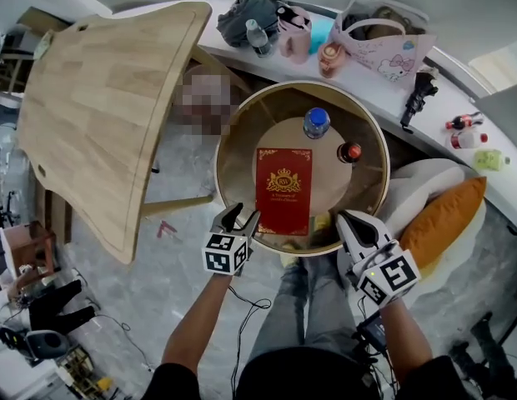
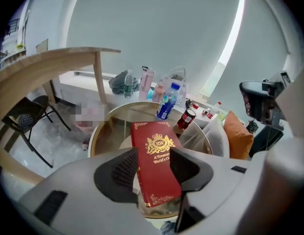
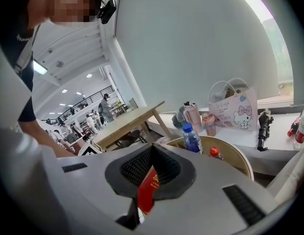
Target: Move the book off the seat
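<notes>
The red book (image 1: 283, 190) with gold print lies flat on the glass top of the round gold-rimmed table (image 1: 229, 136). My left gripper (image 1: 240, 217) hovers at the book's near left corner, its jaws apart with nothing pressed between them. In the left gripper view the book (image 2: 151, 148) shows through the gap of the left gripper (image 2: 153, 166), down on the table. My right gripper (image 1: 352, 221) hangs off the book's near right side, not touching it. Its tips meet in the right gripper view (image 3: 152, 148), and a sliver of the book (image 3: 148, 192) shows below them.
A blue-capped bottle (image 1: 316, 122) and a red can (image 1: 348, 152) stand on the round table behind the book. A white seat (image 1: 421, 182) with an orange cushion (image 1: 442, 219) is at the right. A wooden table (image 1: 100, 115) stands left, and a sill (image 1: 446, 107) with bags and bottles runs behind.
</notes>
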`<control>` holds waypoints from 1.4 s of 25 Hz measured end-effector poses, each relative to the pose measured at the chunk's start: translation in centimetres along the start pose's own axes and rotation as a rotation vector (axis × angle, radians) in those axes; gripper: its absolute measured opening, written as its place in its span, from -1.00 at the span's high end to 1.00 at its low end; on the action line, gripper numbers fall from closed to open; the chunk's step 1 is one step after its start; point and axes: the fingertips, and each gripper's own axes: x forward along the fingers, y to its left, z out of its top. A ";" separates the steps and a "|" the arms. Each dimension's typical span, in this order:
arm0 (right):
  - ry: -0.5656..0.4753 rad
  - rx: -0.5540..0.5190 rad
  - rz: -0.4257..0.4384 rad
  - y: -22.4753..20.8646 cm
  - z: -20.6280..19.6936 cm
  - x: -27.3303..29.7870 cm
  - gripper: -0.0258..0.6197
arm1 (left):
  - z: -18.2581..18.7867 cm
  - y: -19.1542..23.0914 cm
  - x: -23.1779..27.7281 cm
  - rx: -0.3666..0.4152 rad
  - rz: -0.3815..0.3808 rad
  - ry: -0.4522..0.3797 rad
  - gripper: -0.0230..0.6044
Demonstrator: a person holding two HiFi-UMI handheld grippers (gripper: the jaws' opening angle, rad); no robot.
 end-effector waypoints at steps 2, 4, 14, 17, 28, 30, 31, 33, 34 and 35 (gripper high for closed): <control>-0.023 -0.017 -0.011 1.0 1.4 -0.6 0.89 | 1.0 -0.7 -2.3 0.006 -0.005 -0.040 0.32; -0.049 -0.036 -0.012 2.3 2.9 -1.1 0.89 | 2.2 -1.1 -4.9 0.011 -0.008 -0.085 0.40; -0.120 -0.175 -0.040 9.3 7.9 -6.5 0.89 | 5.3 -7.4 -18.4 0.100 -0.089 -0.285 0.88; -0.142 -0.209 -0.066 11.3 9.4 -8.8 0.89 | 5.6 -9.9 -22.5 0.138 -0.114 -0.322 0.88; -0.280 -0.284 -0.175 15.9 12.2 -19.2 0.89 | 7.2 -16.1 -33.8 0.109 -0.180 -0.509 0.88; -0.305 -0.288 -0.200 16.6 12.4 -20.8 0.89 | 7.4 -16.7 -35.1 0.098 -0.190 -0.546 0.88; -0.316 -0.290 -0.212 16.9 12.6 -21.4 0.89 | 7.5 -17.0 -35.6 0.100 -0.192 -0.561 0.88; -0.333 -0.303 -0.216 17.4 12.7 -22.2 0.89 | 7.7 -17.5 -36.5 0.119 -0.188 -0.584 0.88; -0.343 -0.312 -0.209 17.6 12.6 -22.5 0.89 | 7.8 -17.7 -37.0 0.131 -0.183 -0.593 0.88; -0.354 -0.318 -0.203 17.9 12.7 -22.8 0.89 | 7.9 -17.9 -37.5 0.144 -0.179 -0.601 0.88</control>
